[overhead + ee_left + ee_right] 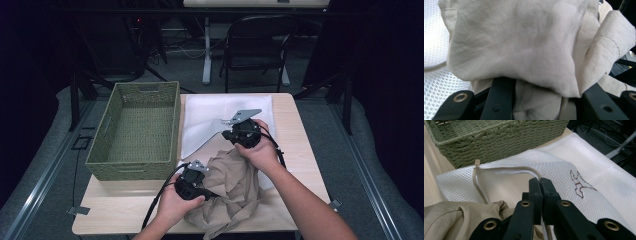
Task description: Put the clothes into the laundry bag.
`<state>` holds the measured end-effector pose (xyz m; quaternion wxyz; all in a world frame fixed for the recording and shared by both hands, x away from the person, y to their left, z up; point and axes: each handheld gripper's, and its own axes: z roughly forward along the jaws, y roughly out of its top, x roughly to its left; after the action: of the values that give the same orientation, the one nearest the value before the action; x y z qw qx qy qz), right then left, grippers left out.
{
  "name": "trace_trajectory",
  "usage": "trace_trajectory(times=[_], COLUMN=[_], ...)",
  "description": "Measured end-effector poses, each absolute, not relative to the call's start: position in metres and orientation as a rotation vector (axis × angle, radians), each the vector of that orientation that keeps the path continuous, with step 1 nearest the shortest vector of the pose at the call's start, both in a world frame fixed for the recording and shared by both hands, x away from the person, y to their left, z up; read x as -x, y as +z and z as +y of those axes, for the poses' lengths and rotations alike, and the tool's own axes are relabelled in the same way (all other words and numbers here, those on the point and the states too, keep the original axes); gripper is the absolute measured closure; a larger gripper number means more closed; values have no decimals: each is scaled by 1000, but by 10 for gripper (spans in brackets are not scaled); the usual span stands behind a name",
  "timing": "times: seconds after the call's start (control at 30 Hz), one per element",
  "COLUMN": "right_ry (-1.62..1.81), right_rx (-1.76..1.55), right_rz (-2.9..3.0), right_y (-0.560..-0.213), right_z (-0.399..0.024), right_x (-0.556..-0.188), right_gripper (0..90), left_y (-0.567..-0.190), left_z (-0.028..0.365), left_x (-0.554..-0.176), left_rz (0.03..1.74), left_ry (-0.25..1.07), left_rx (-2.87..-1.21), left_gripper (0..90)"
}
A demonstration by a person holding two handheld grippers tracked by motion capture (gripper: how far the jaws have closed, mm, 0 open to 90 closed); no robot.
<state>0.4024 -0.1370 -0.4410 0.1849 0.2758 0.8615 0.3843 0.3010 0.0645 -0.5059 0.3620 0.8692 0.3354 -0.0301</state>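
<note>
Stuffing one beige garment (230, 187) into one white mesh laundry bag (210, 122) is only starting: right gripper (539, 181) is pinching the bag's zipper edge (509, 169), jaws pressed together, holding the mouth up; left gripper (192, 175) is clamping a bunch of the garment, which is lying mostly outside on the table (295, 130). One green woven basket (137, 130) is sitting empty beside.

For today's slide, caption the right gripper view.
Shut right hand-held gripper pinching white mesh laundry bag's zipper edge beside green woven basket.
</note>
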Motion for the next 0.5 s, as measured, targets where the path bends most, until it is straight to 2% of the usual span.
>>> trace_trajectory(times=[0.5], right_ry=[1078], right_rx=[-764], right_rz=[2404], right_y=[-432], right_z=[-141], right_x=[-402], right_gripper=[880], left_y=[-513], left_z=[65], left_x=[-305], left_rz=[887], left_ry=[-78], left_rx=[-2237], left_gripper=[660])
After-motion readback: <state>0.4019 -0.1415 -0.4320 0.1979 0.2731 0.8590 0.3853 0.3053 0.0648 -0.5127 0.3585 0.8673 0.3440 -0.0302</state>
